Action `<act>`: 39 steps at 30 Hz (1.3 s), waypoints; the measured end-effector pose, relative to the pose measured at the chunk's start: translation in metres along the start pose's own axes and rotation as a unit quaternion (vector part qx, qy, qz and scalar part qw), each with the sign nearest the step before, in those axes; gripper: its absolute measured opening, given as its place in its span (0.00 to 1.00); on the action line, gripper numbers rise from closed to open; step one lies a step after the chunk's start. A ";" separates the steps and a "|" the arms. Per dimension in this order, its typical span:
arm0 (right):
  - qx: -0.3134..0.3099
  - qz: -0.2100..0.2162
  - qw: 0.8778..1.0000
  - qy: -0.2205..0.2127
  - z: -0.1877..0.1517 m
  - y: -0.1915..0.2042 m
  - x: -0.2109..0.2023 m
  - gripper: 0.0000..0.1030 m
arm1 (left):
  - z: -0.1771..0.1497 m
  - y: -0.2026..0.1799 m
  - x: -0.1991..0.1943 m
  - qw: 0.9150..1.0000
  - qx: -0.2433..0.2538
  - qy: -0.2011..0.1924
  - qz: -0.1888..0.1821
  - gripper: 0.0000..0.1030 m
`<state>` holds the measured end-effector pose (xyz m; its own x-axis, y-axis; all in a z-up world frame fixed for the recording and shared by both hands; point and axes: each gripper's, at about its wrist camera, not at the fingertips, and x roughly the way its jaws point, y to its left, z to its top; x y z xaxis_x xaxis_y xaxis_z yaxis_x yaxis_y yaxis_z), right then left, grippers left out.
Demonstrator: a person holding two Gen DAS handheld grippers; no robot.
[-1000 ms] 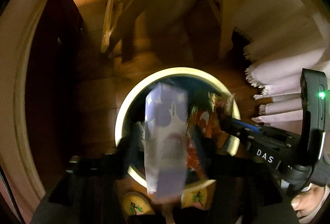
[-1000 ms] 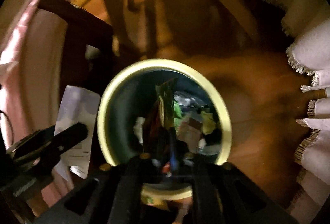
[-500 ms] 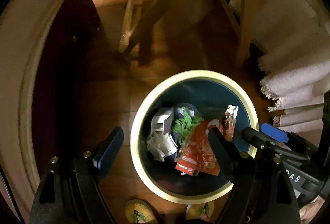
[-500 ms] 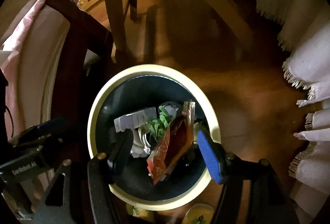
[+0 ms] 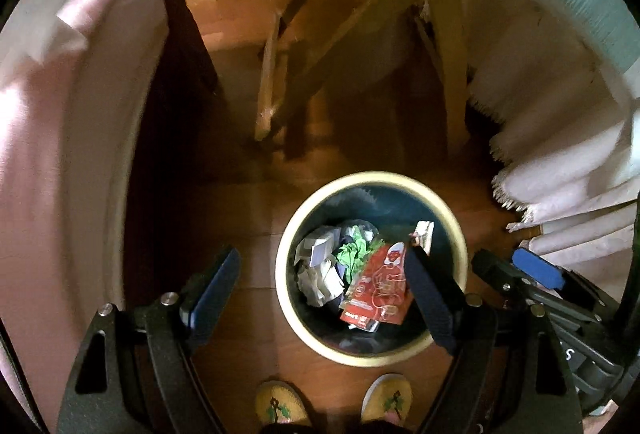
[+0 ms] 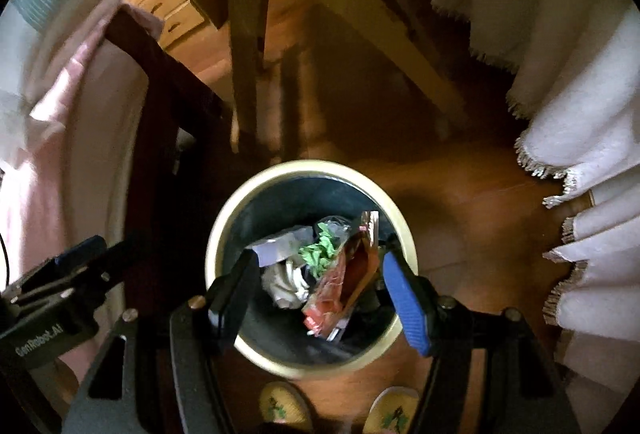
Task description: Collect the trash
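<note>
A round bin with a cream rim [image 5: 448, 210] [image 6: 224, 218] stands on the wooden floor below me. Inside lie a red snack wrapper [image 5: 376, 290] [image 6: 340, 282], green crumpled paper [image 5: 354, 254] [image 6: 320, 254] and white crumpled paper [image 5: 320, 278] [image 6: 284, 282]. My left gripper [image 5: 320, 290] is open and empty, high above the bin's left side. My right gripper [image 6: 316, 294] is open and empty above the bin; it also shows at the right of the left wrist view [image 5: 536, 274].
Wooden table legs [image 5: 304, 74] [image 6: 248, 46] stand beyond the bin. A fringed white tablecloth [image 5: 568, 170] [image 6: 580, 122] hangs at the right. Pink cloth [image 5: 60, 154] covers the left. My two yellow slippers [image 5: 280, 406] [image 6: 394, 410] are just before the bin.
Both grippers opened and let their trash drop into the bin: the white paper from the left, the wrapper from the right. Both have since risen away from the bin.
</note>
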<state>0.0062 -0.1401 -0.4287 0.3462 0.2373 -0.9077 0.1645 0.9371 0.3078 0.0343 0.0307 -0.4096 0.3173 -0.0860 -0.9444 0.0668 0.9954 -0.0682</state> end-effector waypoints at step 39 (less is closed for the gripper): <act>-0.073 0.010 0.988 -0.138 0.095 0.108 -0.390 0.63 | 0.086 -0.035 -0.405 0.990 -0.034 -0.134 0.026 0.80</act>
<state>-0.0237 -0.1560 -0.0140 0.5906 0.1968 -0.7826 0.0270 0.9644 0.2629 -0.0148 0.0271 0.0031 0.5583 -0.0333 -0.8290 -0.0167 0.9985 -0.0513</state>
